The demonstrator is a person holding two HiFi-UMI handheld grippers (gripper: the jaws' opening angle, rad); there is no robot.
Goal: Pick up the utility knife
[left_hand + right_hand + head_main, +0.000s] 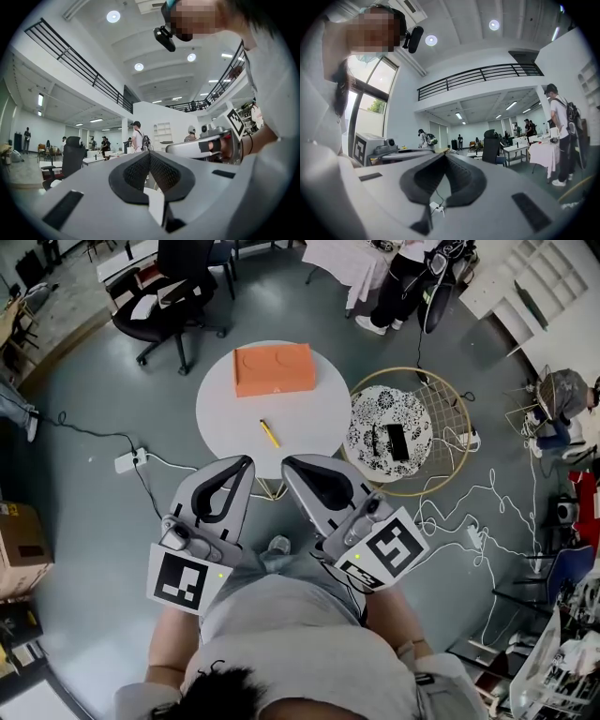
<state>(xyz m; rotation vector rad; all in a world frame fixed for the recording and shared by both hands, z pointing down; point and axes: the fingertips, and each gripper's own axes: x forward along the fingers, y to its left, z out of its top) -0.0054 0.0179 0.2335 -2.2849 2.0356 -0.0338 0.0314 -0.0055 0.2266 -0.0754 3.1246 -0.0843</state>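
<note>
The utility knife (269, 433) is a slim yellow tool lying on the round white table (223, 413), near its front edge. Both grippers are held close to the person's body, short of the table and apart from the knife. In the head view my left gripper (246, 461) has its jaws together, empty. My right gripper (289, 463) beside it is also shut on nothing. The left gripper view shows my left gripper (149, 152) tilted up at the room, and the right gripper view shows my right gripper (444, 154) the same way. The knife appears in neither gripper view.
An orange flat box (274, 368) lies at the table's far side. Right of the table stands a gold wire stand (454, 423) holding a patterned plate (375, 427) and a black phone (397, 441). Cables and a power strip (127, 461) lie on the floor. An office chair (169, 306) stands beyond.
</note>
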